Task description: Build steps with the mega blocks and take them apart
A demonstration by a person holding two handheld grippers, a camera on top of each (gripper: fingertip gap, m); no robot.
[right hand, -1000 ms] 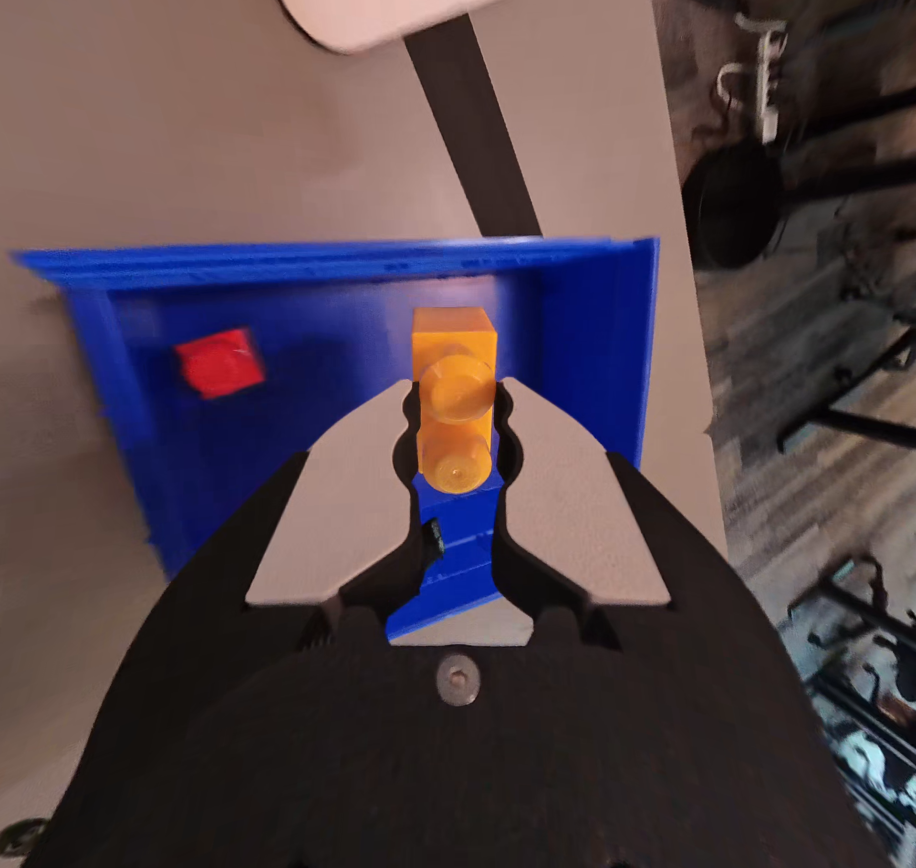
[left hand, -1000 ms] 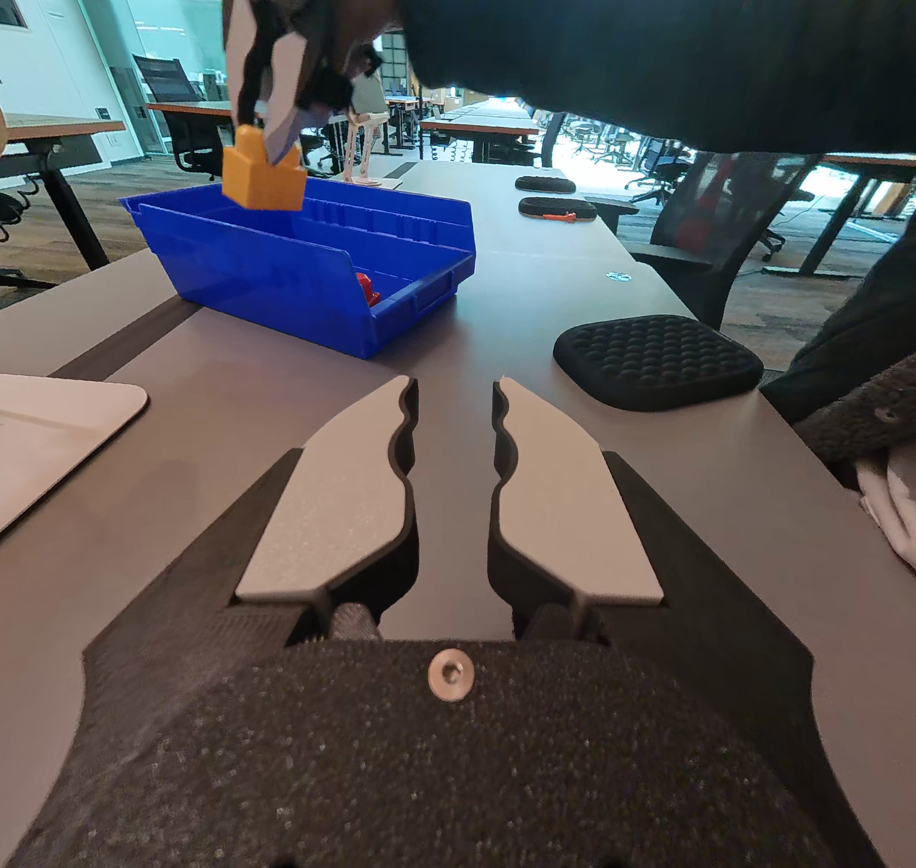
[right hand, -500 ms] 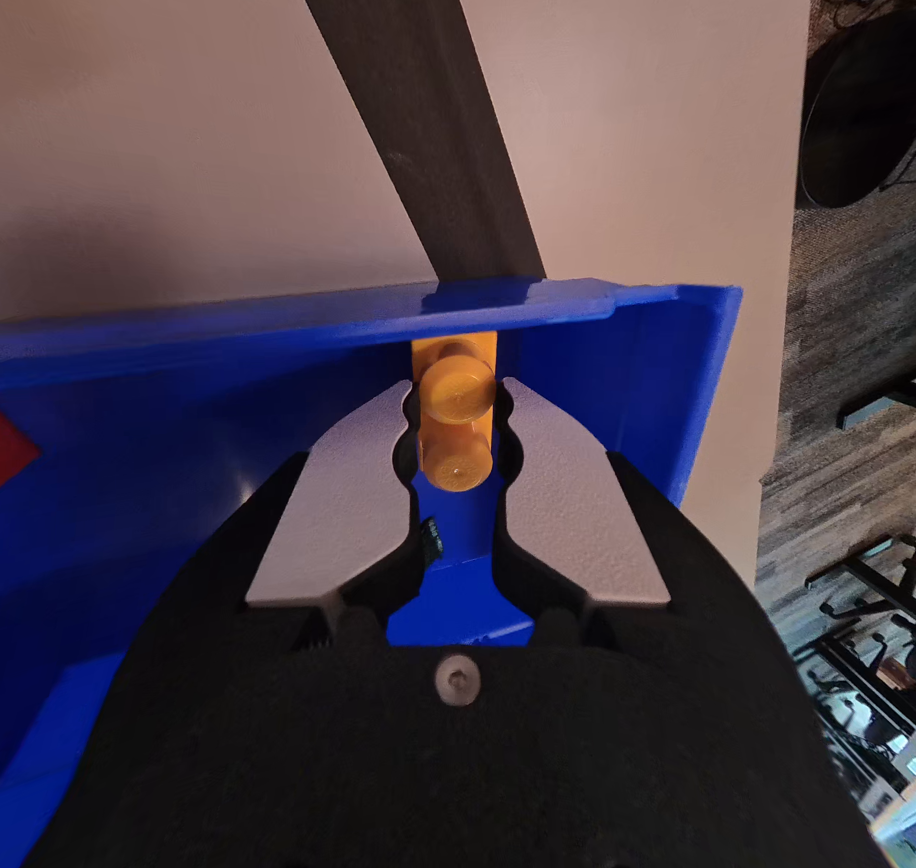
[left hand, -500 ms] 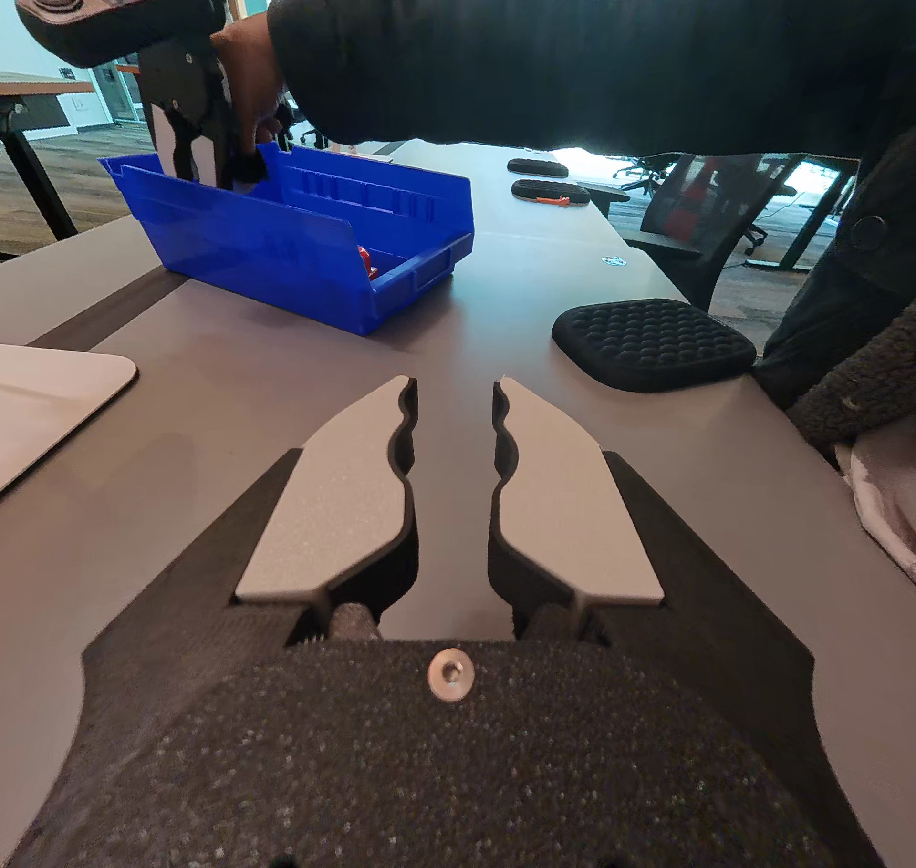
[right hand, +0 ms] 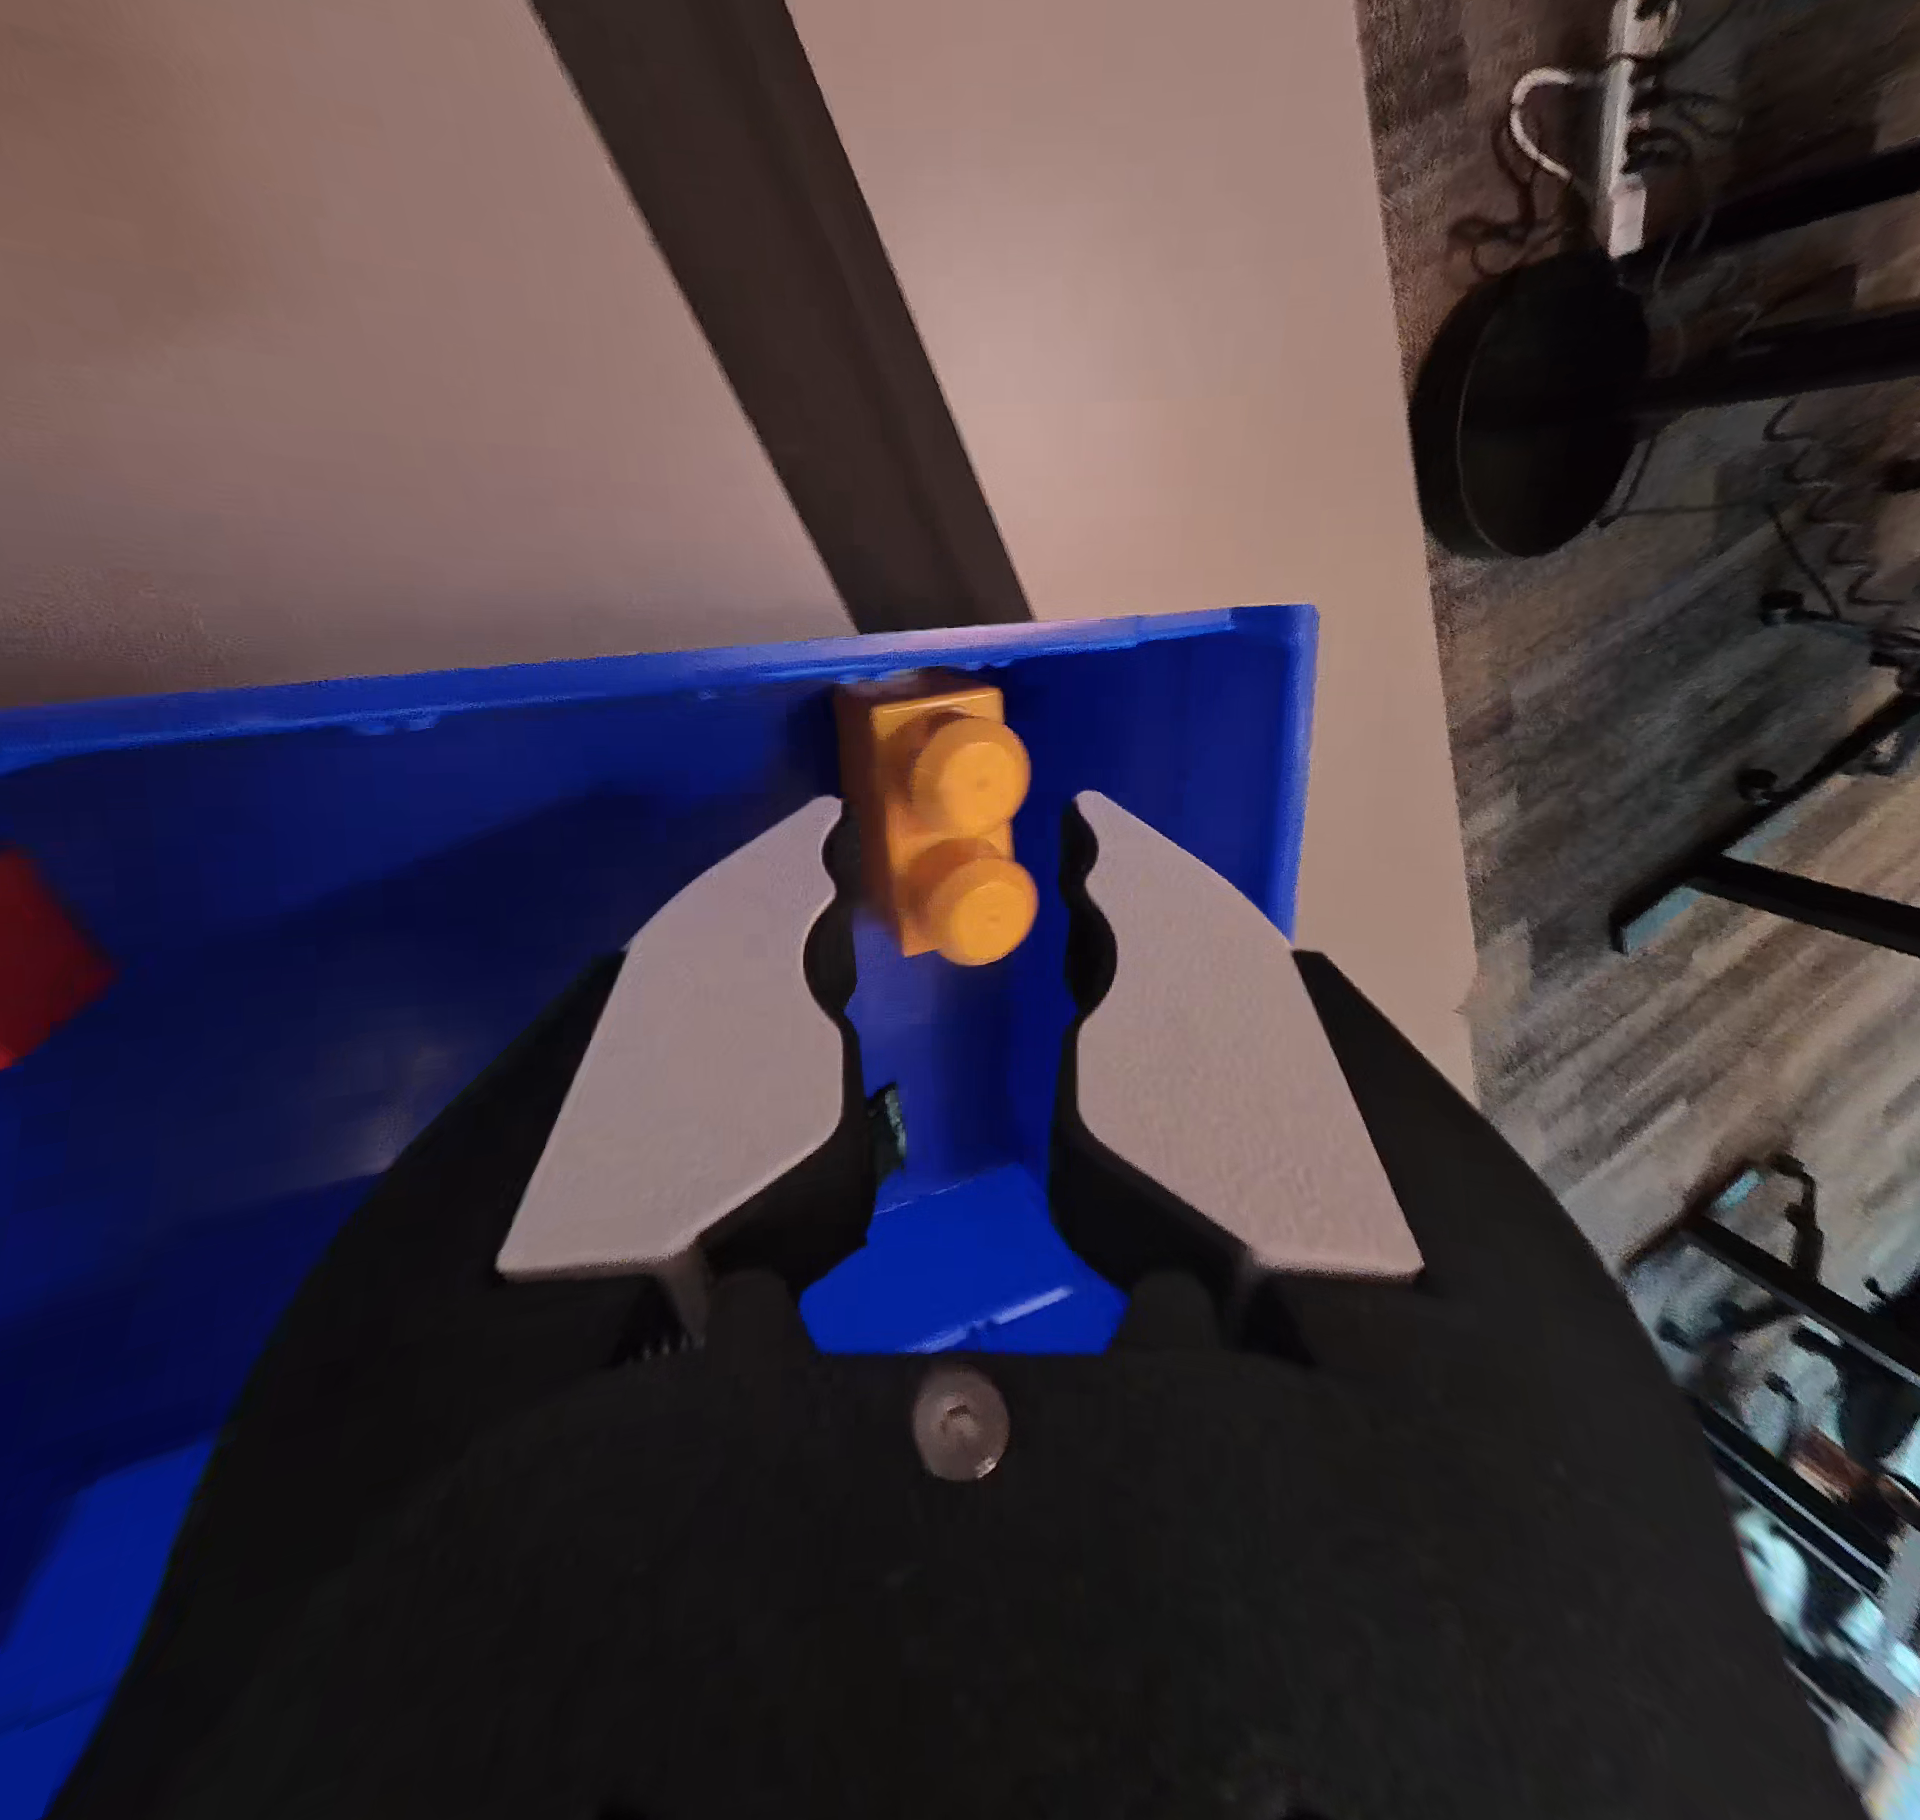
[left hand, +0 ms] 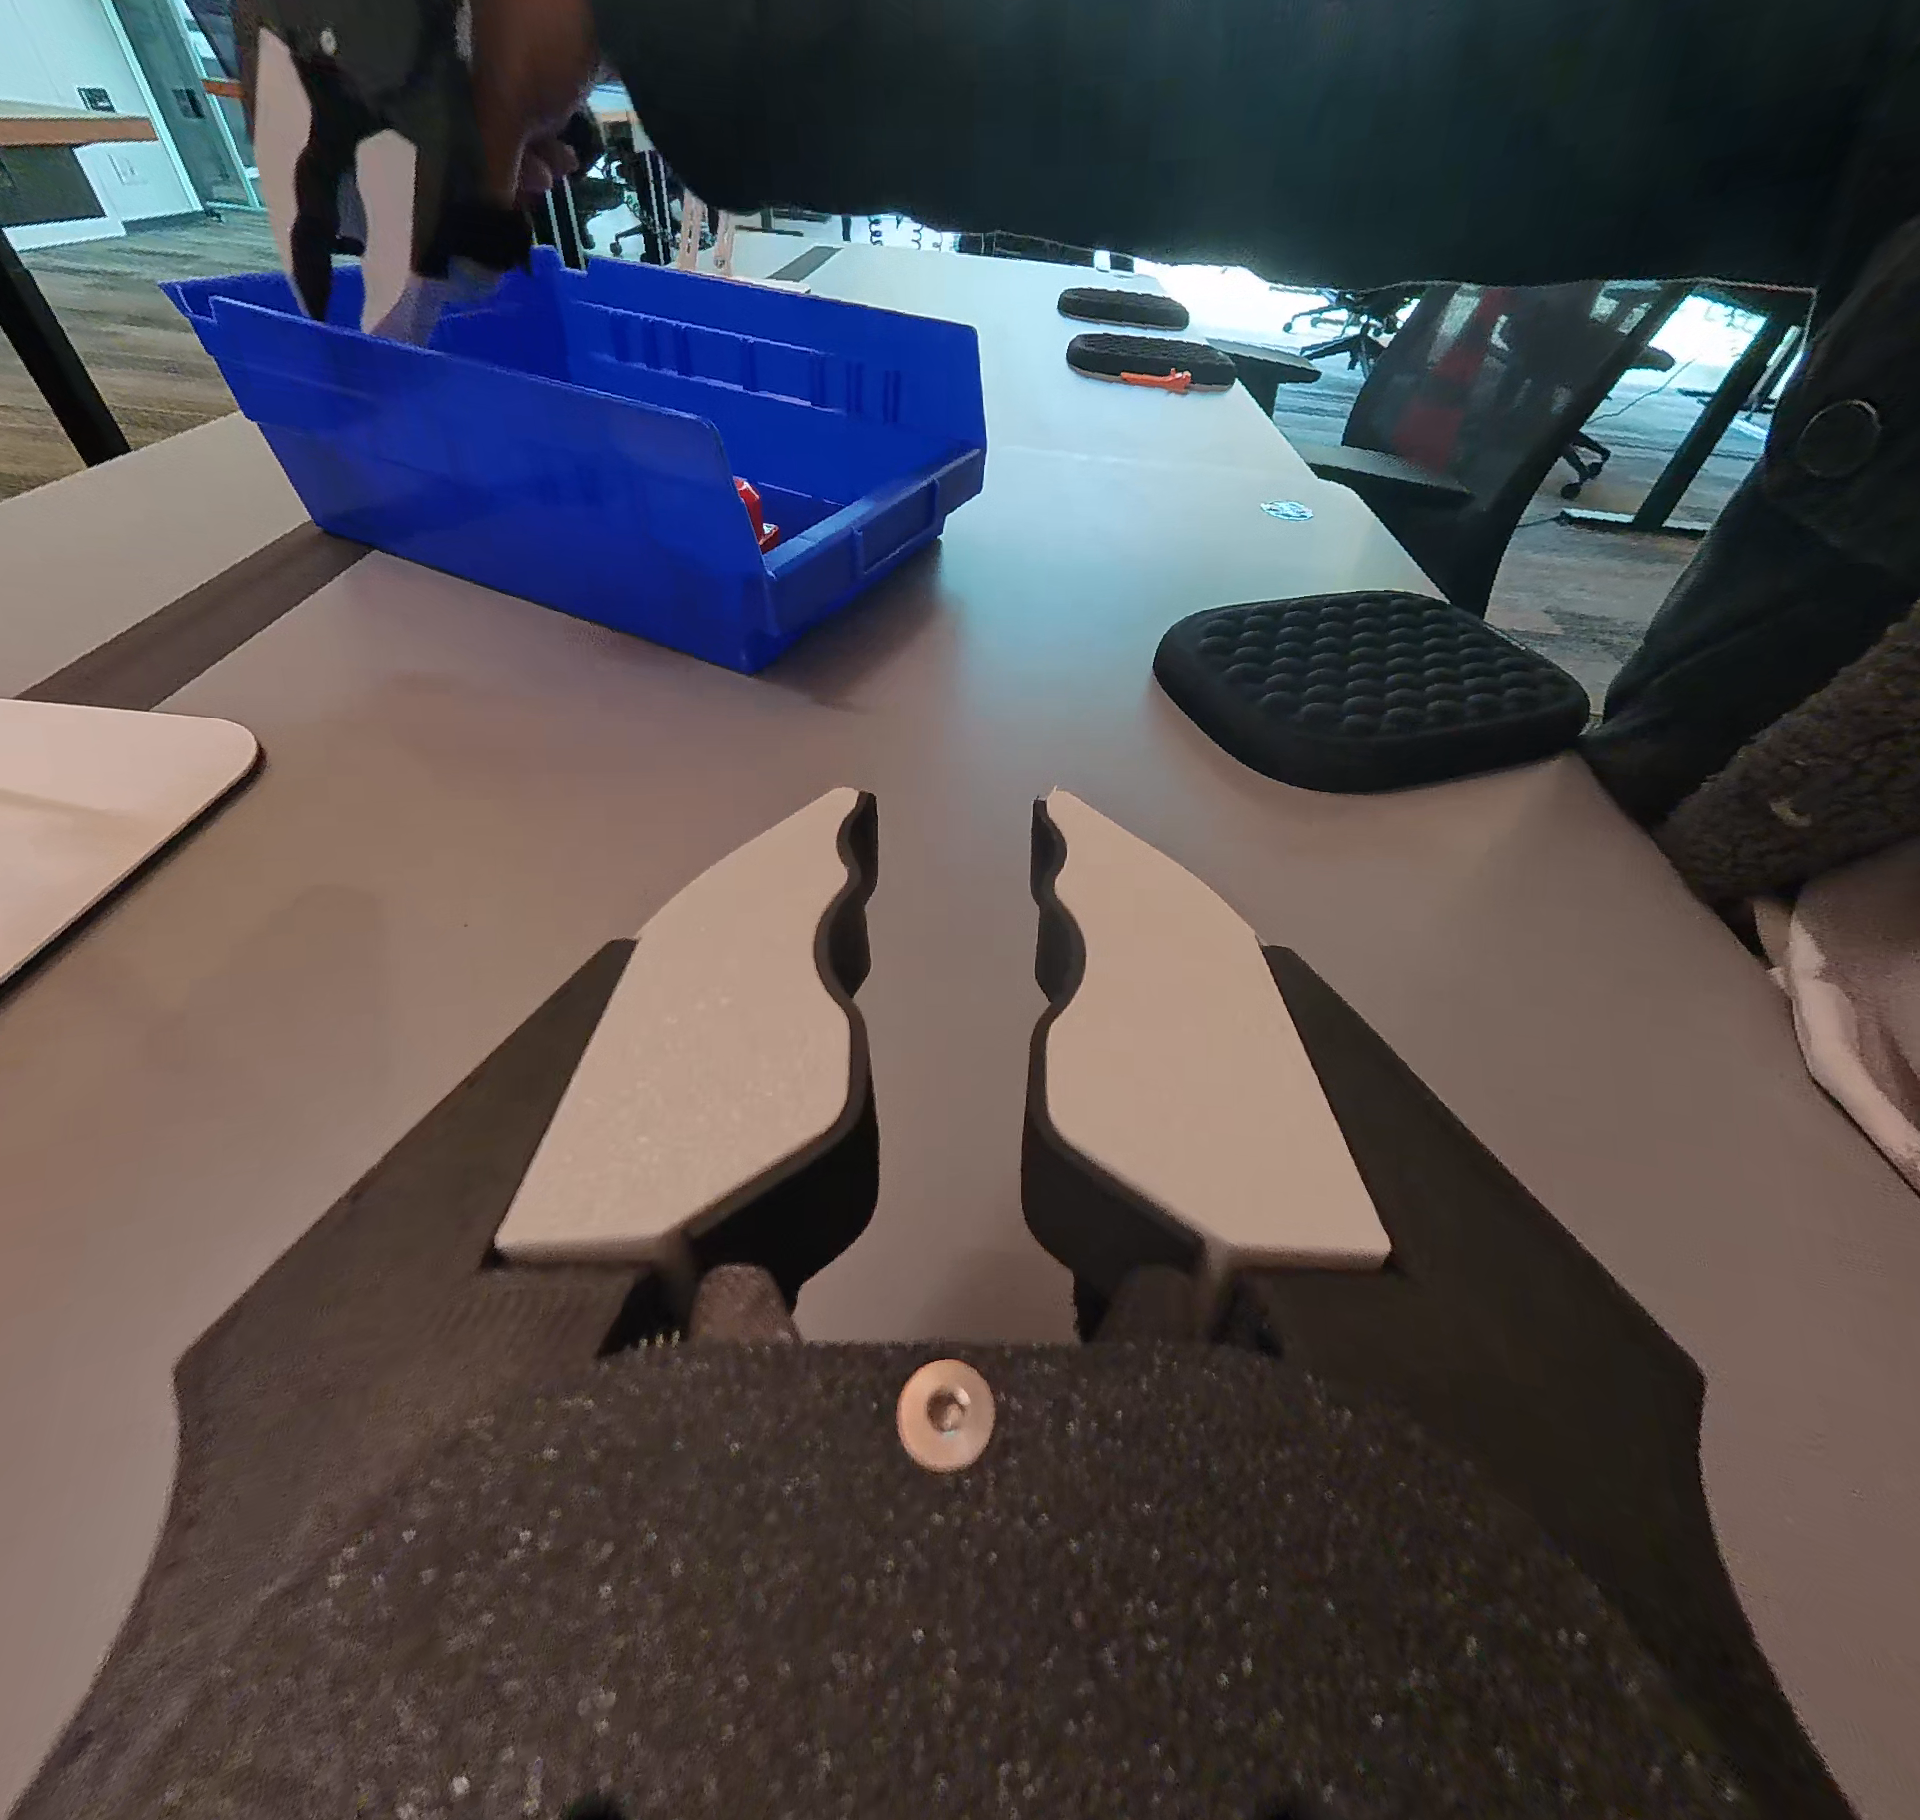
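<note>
An orange two-stud block lies in the blue bin, against its far wall near the right end. My right gripper hangs over it, open, with the block free between the fingers. A red block lies at the bin's left end; it also shows in the left wrist view. My left gripper is open and empty, low over the grey table. In that view my right gripper reaches into the far left end of the blue bin; the orange block is hidden there.
A black dimpled pad lies right of the left gripper. A white mat lies at the left edge. A dark strip crosses the table beyond the bin. A person's dark sleeve spans overhead. Floor and chair bases lie past the table edge. The gap from one gripper's tips to the other's is roughly 40 cm.
My right gripper lowered the orange block into the bin, opened and let it go, then lifted slightly. The left gripper has stayed put.
</note>
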